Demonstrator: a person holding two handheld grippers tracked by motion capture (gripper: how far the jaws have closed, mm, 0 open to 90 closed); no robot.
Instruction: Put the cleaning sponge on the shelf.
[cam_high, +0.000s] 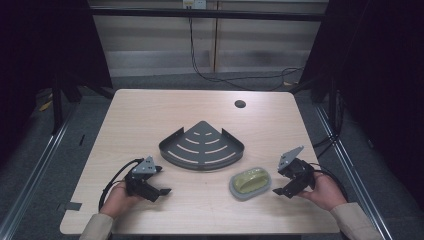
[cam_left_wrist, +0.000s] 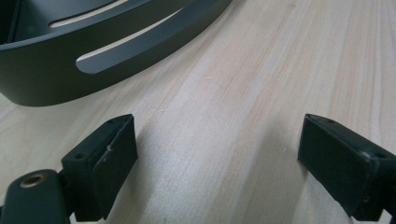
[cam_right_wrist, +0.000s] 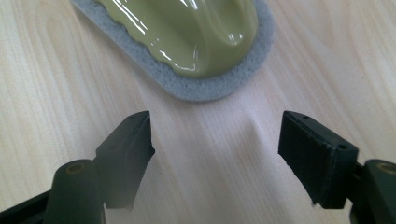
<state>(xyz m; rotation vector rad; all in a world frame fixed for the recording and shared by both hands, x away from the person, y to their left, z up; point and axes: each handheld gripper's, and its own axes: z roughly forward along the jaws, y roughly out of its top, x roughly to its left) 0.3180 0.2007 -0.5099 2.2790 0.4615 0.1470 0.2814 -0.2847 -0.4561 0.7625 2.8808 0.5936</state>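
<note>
Two hand-held grippers rest low over the table (cam_high: 150, 115), and neither has anything in it. The right hand-held gripper (cam_high: 280, 190) has its jaws spread wide and bare, pointing at the scrubbing sponge (cam_high: 250, 182) just beside it; in the right gripper view the sponge (cam_right_wrist: 196, 42), a glossy yellow-green grip on a grey pad, lies a little beyond the jaw tips and is not touched. The left hand-held gripper (cam_high: 161, 191) is likewise released, jaws well apart over bare wood, with the dark corner rack (cam_left_wrist: 70, 60) ahead of it and apart from it.

The sponge lies flat on the table, near the front edge, to the right of centre and just in front of the rack's curved front wall (cam_high: 202, 160). The rack sits in the middle of the table, and nothing lies on its slotted floor.

Judging from how things lie, the work has hardly started: no grasp has been made and nothing has gone into the rack. What seems to be left is nearly everything: closing the right jaws on the sponge, lifting it, and, most likely, setting it down in the rack, perhaps with the left hand-held gripper steadying the rack.
</note>
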